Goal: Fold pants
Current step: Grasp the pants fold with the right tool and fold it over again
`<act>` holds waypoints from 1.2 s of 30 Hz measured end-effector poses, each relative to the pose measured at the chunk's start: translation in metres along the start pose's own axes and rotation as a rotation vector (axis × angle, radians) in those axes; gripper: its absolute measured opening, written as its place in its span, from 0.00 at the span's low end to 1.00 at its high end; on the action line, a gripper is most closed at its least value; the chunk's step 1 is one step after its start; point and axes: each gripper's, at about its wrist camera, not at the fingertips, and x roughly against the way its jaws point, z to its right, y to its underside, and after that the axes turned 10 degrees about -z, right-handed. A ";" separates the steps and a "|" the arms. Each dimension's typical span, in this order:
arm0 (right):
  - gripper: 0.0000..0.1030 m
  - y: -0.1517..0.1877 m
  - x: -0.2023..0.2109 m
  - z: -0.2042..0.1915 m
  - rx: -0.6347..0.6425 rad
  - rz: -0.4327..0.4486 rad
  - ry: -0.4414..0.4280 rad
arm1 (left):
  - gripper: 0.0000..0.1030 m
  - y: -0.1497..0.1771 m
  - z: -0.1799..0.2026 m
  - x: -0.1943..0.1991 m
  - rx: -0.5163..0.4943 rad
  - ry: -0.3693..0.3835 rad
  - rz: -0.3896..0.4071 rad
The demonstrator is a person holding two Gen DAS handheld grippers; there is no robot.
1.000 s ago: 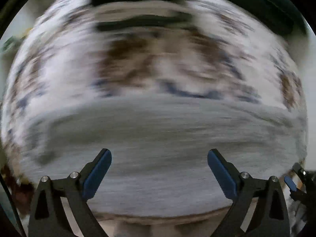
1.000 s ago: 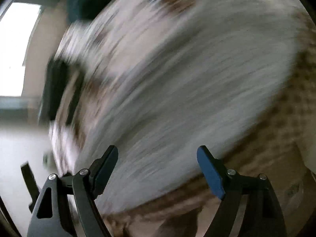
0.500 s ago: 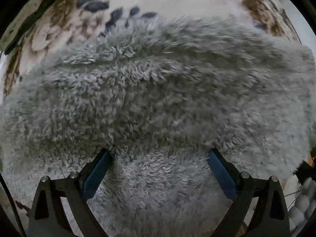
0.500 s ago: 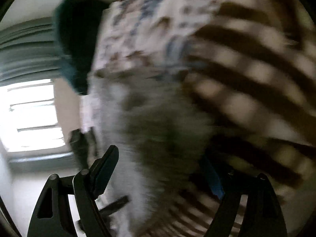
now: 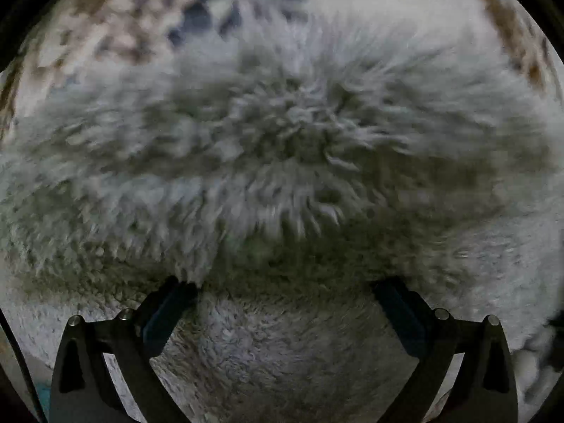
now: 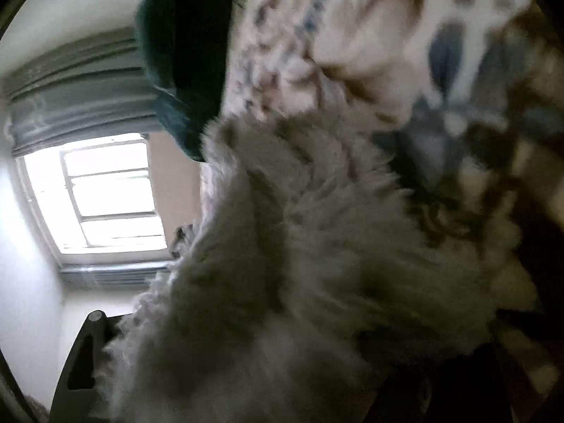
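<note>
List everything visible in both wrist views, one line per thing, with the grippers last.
Fleece pants: one, grey and fluffy, filling most of both views, bunched up against both cameras.
Patterned blanket: one, cream with brown and blue motifs, under and beyond the pants.
Dark cushion: one, dark green, at the blanket's far edge.
Window: one, bright, with a grey curtain beside it.
Left gripper: one, black with blue pads, jaws wide apart, tips pushed into the fleece.
Right gripper: one, black, mostly buried in fleece; only one finger base shows, jaw state unclear.

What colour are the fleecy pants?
Grey pants, clearest in the left wrist view.
</note>
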 end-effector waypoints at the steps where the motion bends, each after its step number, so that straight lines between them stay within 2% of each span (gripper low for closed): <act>1: 0.67 -0.001 -0.004 0.002 -0.003 0.000 0.008 | 1.00 0.003 0.000 0.010 -0.005 0.012 0.041; 2: 0.50 -0.002 -0.007 0.002 -0.004 0.012 0.038 | 1.00 0.006 0.001 0.016 -0.012 0.015 0.068; 3: 0.16 -0.003 -0.007 0.005 -0.022 0.036 0.070 | 1.00 0.011 0.001 0.024 -0.019 -0.006 0.102; 6: 0.16 -0.003 0.013 0.015 -0.072 0.110 0.090 | 1.00 0.018 -0.002 0.039 -0.031 -0.039 0.154; 9: 0.16 0.003 0.006 -0.001 -0.040 0.102 0.136 | 1.00 0.023 -0.015 0.050 -0.029 -0.066 0.183; 14: 0.16 0.014 -0.019 -0.079 0.109 0.113 0.297 | 1.00 0.034 -0.050 0.076 -0.002 -0.064 0.233; 20: 0.16 0.062 -0.060 -0.184 0.329 0.105 0.428 | 1.00 0.054 -0.120 0.114 0.066 0.004 0.287; 24: 0.16 0.130 -0.111 -0.236 0.487 0.047 0.506 | 1.00 0.095 -0.167 0.117 0.118 0.025 0.325; 27: 0.16 0.186 -0.163 -0.247 0.577 -0.019 0.548 | 1.00 0.122 -0.223 0.119 0.149 0.012 0.316; 32: 0.16 0.278 -0.297 -0.238 0.733 -0.155 0.675 | 1.00 0.149 -0.331 0.105 0.257 -0.052 0.273; 34: 0.16 0.316 -0.345 -0.232 0.817 -0.208 0.738 | 1.00 0.157 -0.362 0.105 0.295 -0.056 0.271; 36: 0.16 0.349 -0.376 -0.229 0.895 -0.237 0.793 | 1.00 0.164 -0.390 0.104 0.336 -0.061 0.275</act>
